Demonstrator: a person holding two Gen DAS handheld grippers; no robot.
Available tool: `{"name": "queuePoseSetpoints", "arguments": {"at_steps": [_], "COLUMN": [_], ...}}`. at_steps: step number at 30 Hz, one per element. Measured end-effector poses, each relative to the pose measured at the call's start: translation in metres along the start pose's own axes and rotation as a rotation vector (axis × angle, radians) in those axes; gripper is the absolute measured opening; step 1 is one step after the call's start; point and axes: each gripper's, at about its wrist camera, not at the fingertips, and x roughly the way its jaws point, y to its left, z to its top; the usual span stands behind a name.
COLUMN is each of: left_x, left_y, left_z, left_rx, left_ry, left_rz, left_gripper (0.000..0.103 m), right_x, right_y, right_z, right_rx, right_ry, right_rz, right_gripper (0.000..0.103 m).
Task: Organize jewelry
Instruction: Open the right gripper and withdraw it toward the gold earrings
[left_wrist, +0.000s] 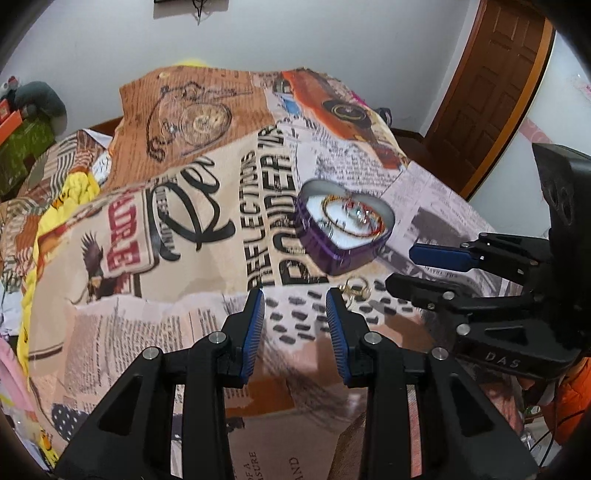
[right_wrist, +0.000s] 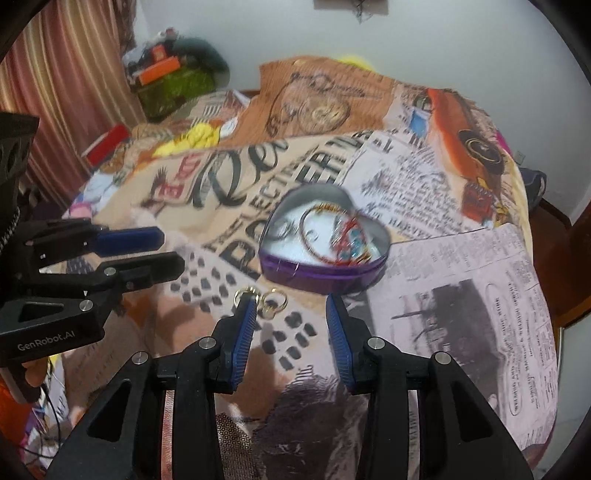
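A purple heart-shaped tin (left_wrist: 334, 254) sits open on the printed cloth; it also shows in the right wrist view (right_wrist: 317, 273). Inside lie gold bangles (right_wrist: 314, 236) and a red and blue piece (right_wrist: 351, 240). Gold earrings (right_wrist: 271, 301) lie on the cloth just in front of the tin; they also show in the left wrist view (left_wrist: 355, 287). My left gripper (left_wrist: 295, 299) is open and empty, just left of the earrings. My right gripper (right_wrist: 290, 304) is open and empty, with the earrings by its left fingertip. Each gripper shows in the other's view (left_wrist: 417, 266) (right_wrist: 166, 251).
A collage-print cloth (left_wrist: 184, 221) covers the surface. Yellow fabric (left_wrist: 74, 192), a red box (right_wrist: 107, 142) and green and orange boxes (right_wrist: 166, 81) lie at the far left. A curtain (right_wrist: 55, 74) hangs at left. A wooden door (left_wrist: 491, 92) stands at right.
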Motion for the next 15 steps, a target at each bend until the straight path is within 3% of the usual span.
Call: {"name": "queuePoseSetpoints", "arguments": {"at_steps": [11, 15], "left_x": [0.020, 0.026], "left_y": [0.000, -0.003], "left_z": [-0.009, -0.008], "left_rx": [0.015, 0.020], "left_ry": [0.051, 0.062], "left_rz": [-0.033, -0.055], "left_gripper": [0.034, 0.034], "right_x": [0.027, 0.028], "right_y": [0.003, 0.008], "right_z": [0.000, -0.002], "right_rx": [-0.046, -0.080], "right_ry": [0.085, 0.078], "right_rz": [0.021, 0.016], "right_gripper": [0.035, 0.021]}}
